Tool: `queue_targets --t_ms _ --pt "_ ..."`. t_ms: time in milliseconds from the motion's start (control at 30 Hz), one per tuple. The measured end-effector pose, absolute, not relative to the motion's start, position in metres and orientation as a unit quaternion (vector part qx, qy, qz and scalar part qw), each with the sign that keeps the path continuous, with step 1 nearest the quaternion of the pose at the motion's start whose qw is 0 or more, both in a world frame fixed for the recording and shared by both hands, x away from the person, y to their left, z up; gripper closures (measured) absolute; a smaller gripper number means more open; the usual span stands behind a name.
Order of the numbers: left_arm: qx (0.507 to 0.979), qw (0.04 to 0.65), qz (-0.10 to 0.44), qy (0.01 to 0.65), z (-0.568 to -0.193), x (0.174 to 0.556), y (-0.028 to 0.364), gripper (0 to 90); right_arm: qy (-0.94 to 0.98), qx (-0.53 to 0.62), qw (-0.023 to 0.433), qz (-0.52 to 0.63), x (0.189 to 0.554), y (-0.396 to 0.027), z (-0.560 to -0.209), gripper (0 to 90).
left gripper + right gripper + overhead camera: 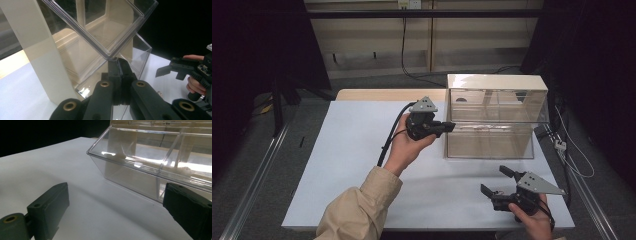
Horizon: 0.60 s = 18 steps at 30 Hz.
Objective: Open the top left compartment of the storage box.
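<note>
Left gripper [117, 82] jaws clamped on clear box [492, 117] corner; right gripper [502, 182] jaws apart

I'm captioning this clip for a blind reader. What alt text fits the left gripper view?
The left gripper, jaws closed, pinches the corner edge of a clear plastic bin beside its cream frame. At far right, over the white table, a hand holds the open right gripper.

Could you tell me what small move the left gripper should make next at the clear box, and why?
Probably lift gently: the left gripper looks shut on the front edge of the clear lid, which already stands tilted open over the clear box, while the right gripper waits open, apart.
</note>
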<state>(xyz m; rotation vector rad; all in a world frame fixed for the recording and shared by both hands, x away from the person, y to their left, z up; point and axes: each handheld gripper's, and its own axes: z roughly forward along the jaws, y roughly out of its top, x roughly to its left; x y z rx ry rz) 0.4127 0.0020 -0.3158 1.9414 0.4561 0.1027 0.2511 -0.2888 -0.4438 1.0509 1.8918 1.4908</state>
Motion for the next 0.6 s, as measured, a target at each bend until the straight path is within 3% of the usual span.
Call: queue_targets --t_ms 433,500,600 --pt "0.818 0.542 0.029 0.190 -0.314 0.412 0.001 90.0 0.700 0.383 0.251 0.548 0.252 -0.288 -0.444 6.6" --pt "0.797 0.571 0.026 0.196 -0.307 0.410 0.002 90.0 0.700 0.383 0.251 0.548 0.252 -0.288 -0.444 6.6" --pt "0.799 0.567 0.040 0.194 -0.293 0.410 -0.001 90.0 0.700 0.384 0.251 0.547 0.252 -0.288 -0.445 6.6"
